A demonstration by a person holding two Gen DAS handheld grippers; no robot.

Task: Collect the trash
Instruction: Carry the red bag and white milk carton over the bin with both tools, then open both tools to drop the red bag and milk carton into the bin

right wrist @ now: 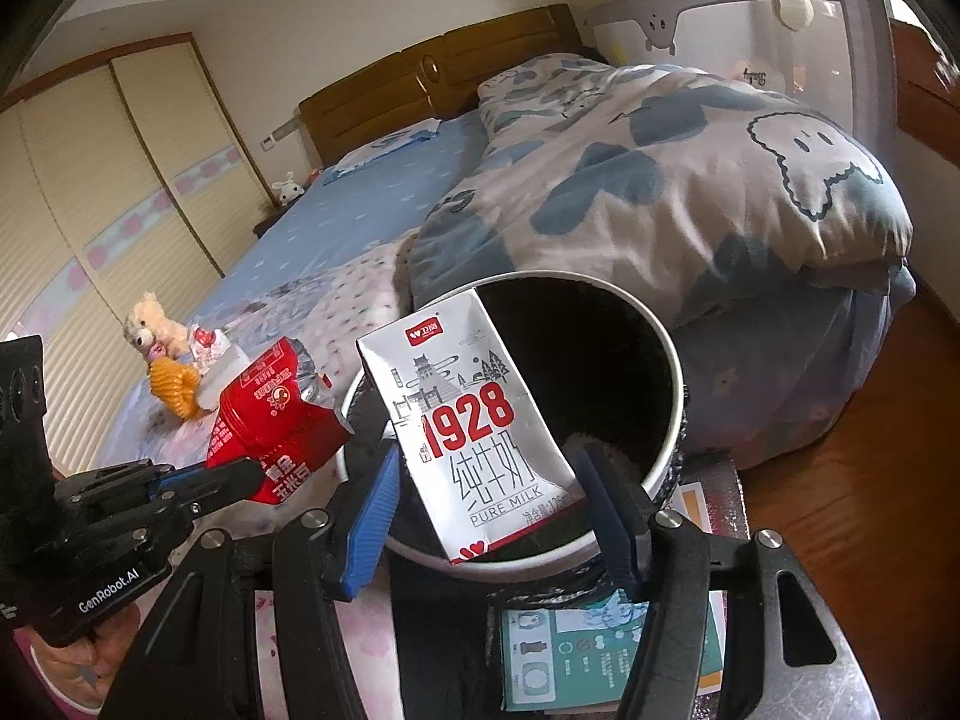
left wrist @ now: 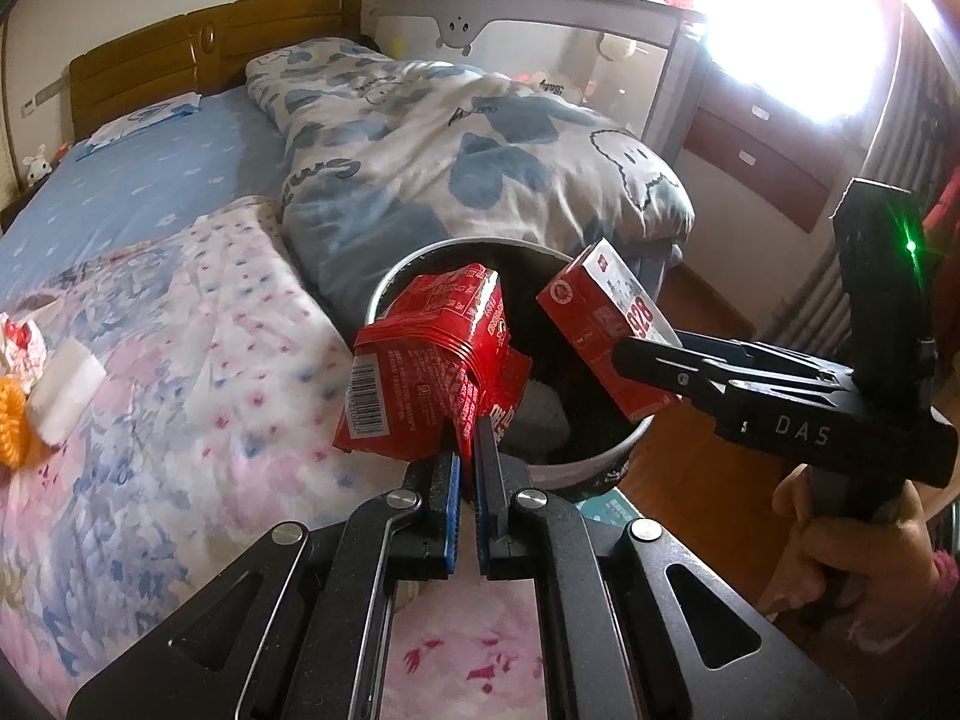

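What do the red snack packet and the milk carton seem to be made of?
Red snack packet: probably thin plastic film with a foil lining; it is glossy and crumpled, silver inside at the torn end.
Milk carton: likely coated paperboard; flat printed faces with sharp folded edges, slightly shiny and a little dented.
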